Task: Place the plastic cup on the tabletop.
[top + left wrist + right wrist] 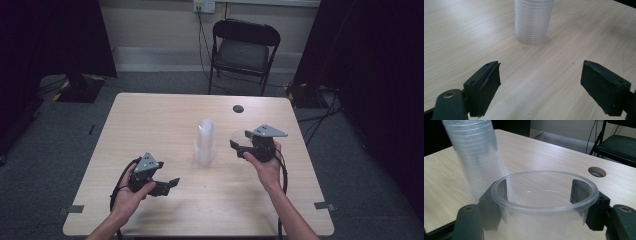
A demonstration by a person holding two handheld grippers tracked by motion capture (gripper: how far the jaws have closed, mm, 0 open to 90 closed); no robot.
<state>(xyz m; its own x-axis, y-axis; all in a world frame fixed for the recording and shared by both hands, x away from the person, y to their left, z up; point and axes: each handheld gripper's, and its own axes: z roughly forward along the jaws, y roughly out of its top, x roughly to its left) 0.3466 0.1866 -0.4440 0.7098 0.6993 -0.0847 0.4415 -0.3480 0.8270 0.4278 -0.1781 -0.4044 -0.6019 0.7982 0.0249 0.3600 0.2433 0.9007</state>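
Note:
A tall stack of clear plastic cups (205, 141) stands upright near the middle of the table; the same stack (533, 20) rises ahead of the left gripper and the stack (477, 155) stands to the left in the right gripper view. My right gripper (241, 141) is shut on a single clear cup (544, 202), its jaws pressing both sides of the cup just right of the stack. My left gripper (172, 182) hovers low over the table at front left, open with nothing between its jaws, and the left gripper (540, 86) points toward the stack.
The light wooden table (150, 120) has a round cable hole (238, 108) at the back right. A black folding chair (242, 50) stands behind the table. Dark curtains hang at both sides, and cables run on the grey floor.

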